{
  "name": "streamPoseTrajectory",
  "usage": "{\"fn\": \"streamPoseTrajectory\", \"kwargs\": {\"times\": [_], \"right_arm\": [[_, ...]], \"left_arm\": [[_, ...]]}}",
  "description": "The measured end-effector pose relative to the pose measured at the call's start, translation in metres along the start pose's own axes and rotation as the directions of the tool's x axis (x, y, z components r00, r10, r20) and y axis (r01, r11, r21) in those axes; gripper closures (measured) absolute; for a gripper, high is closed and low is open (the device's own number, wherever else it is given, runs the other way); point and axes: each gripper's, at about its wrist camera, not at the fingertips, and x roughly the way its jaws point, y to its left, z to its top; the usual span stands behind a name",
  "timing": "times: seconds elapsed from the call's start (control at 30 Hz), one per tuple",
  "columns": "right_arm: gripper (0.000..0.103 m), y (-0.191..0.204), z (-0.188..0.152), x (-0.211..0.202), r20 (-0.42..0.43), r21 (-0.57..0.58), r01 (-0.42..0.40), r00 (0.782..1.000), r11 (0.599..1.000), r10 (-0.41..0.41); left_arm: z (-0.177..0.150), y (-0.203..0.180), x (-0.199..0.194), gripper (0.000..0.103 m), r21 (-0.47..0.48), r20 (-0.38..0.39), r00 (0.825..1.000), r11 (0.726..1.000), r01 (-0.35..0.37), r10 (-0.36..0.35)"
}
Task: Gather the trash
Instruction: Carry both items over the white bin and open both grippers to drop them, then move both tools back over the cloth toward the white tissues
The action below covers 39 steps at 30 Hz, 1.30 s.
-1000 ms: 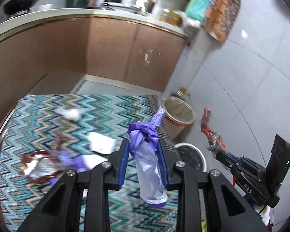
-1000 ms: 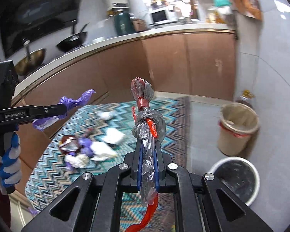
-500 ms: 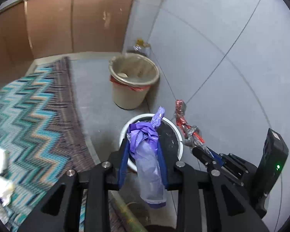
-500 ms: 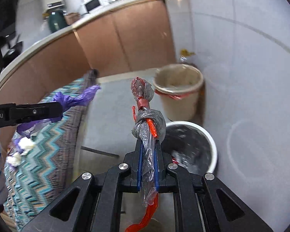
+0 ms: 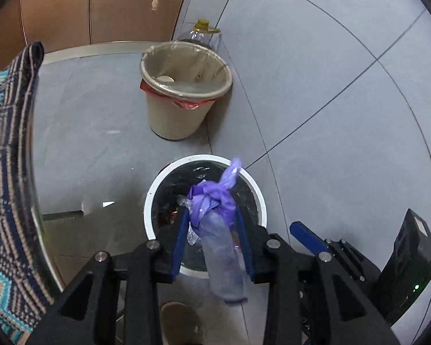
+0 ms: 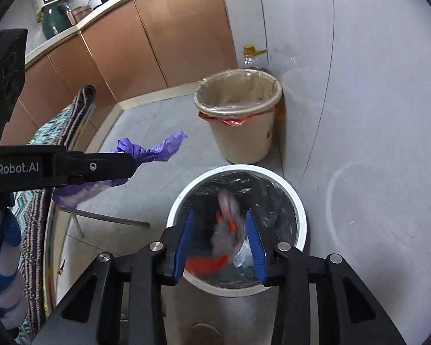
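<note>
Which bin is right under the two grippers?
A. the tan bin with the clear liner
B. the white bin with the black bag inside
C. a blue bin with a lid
B: the white bin with the black bag sits straight below both grippers, while the tan bin stands farther back by the wall.

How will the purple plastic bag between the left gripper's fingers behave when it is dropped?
The purple plastic bag looks thin and crumpled, so probably floppy and very light. It may cling to a blue pad and flutter rather than fall straight into the white bin.
</note>
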Motion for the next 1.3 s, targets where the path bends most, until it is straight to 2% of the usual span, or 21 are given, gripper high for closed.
{"fn": "streamPoseTrajectory", "kwargs": {"times": [0.33, 0.47, 0.67, 0.93, 1.1, 1.3], "right_arm": [[0.063, -0.004, -0.005, -0.006, 0.007, 0.036, 0.014, 1.000, 0.999, -0.014], [0.063, 0.002, -0.001, -0.022, 0.037, 0.043, 0.012, 0.999, 0.999, -0.013], [0.062, 0.026, 0.005, -0.063, 0.101, 0.003, 0.012, 0.995, 1.000, -0.012], [0.058, 0.073, 0.011, -0.130, 0.200, -0.074, -0.014, 0.979, 0.997, 0.028], [0.057, 0.116, 0.010, -0.166, 0.243, -0.147, -0.050, 0.966, 0.988, 0.085], [0.056, 0.171, 0.003, -0.192, 0.254, -0.229, -0.116, 0.952, 0.967, 0.174]], "left_arm": [[0.002, 0.000, -0.011, 0.070, -0.002, 0.031, 0.999, 1.000, 0.012, -0.012], [-0.003, -0.005, -0.036, 0.070, 0.015, 0.078, 0.997, 1.000, 0.004, -0.005], [-0.016, -0.005, -0.095, 0.070, 0.032, 0.168, 0.986, 0.999, -0.012, 0.006], [-0.048, 0.032, -0.184, 0.067, 0.005, 0.300, 0.953, 0.999, -0.037, 0.034], [-0.081, 0.076, -0.240, 0.065, -0.044, 0.372, 0.924, 0.997, -0.071, 0.082], [-0.116, 0.141, -0.293, 0.065, -0.129, 0.419, 0.893, 0.984, -0.120, 0.163]]}}
